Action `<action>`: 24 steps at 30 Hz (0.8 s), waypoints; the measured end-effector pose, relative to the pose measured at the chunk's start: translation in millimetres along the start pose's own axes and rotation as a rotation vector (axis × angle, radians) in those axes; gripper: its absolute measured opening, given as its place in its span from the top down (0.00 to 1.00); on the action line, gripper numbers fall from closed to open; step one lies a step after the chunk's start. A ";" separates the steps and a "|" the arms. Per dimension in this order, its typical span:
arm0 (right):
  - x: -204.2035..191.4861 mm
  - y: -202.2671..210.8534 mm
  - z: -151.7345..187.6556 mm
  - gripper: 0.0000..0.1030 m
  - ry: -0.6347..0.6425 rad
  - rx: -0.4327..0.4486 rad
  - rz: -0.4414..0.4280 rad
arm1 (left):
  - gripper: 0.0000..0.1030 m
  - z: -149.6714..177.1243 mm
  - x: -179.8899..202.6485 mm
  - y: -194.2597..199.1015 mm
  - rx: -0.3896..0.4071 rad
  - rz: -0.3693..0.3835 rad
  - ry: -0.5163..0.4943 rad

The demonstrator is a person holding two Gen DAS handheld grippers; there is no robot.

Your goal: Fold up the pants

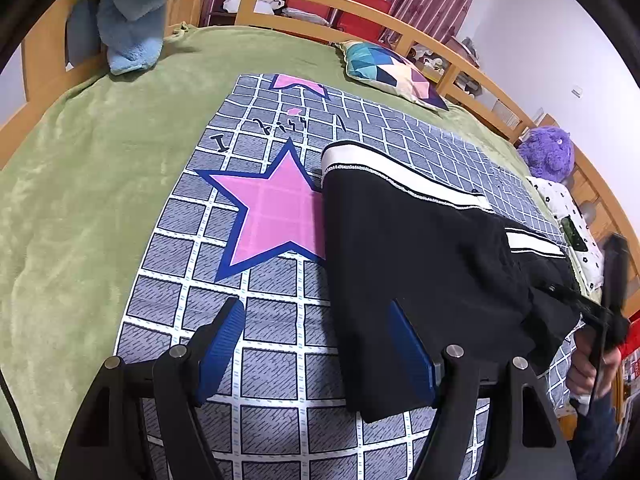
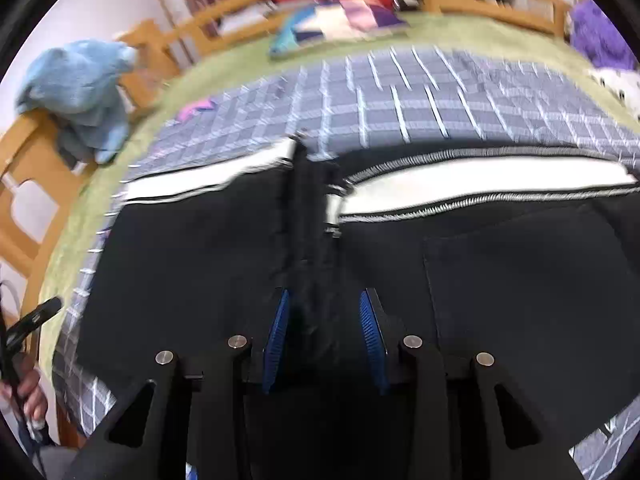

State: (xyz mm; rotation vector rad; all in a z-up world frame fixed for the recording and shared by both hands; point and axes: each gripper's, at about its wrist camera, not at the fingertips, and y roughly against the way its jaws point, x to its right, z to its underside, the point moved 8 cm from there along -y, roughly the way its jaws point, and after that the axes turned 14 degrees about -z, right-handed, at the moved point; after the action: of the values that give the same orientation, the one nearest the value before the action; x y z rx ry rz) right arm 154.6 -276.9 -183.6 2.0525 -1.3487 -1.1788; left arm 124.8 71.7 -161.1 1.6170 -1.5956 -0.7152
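Black pants (image 1: 420,260) with a white side stripe (image 1: 400,176) lie flat on a grey checked sheet (image 1: 272,360) on the bed. My left gripper (image 1: 316,344) stands wide open low over the sheet. Its right finger (image 1: 412,356) sits over the pants' near left edge, and nothing is pinched. In the blurred right wrist view the pants (image 2: 520,280) fill the lower half. My right gripper (image 2: 324,332) hovers over them with its blue pads apart. A ridge of black cloth (image 2: 308,272) runs up between the pads, which do not press on it.
The sheet carries a pink star (image 1: 272,216) and lies on a green blanket (image 1: 100,160). A blue plush (image 1: 140,12), a patterned cushion (image 1: 392,72) and a purple plush (image 1: 548,152) sit along the wooden bed rail (image 1: 360,8). A hand (image 1: 588,368) shows at the right.
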 end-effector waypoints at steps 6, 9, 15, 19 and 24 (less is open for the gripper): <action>-31.2 -0.3 12.4 0.64 0.179 -0.012 0.034 | 0.30 -1.8 -2.4 11.0 0.011 -0.001 0.002; -21.8 -25.7 24.9 0.67 0.166 -0.124 0.094 | 0.30 -1.3 -7.0 15.6 0.020 -0.015 -0.002; -29.1 9.1 12.7 0.88 0.197 -0.041 0.073 | 0.30 0.0 -15.0 19.9 0.018 -0.009 0.015; -36.5 63.2 5.6 0.88 0.067 0.077 -0.129 | 0.30 1.4 -10.2 22.8 0.024 -0.001 -0.004; -26.5 23.4 57.9 0.83 0.086 -0.119 -0.069 | 0.30 2.4 -2.2 14.7 0.004 0.017 -0.005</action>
State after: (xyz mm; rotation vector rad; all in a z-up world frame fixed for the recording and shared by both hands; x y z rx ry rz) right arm 89.6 -257.7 -187.8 2.0546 -1.1485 -1.1563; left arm 114.2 74.3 -150.7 1.6044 -1.6132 -0.7080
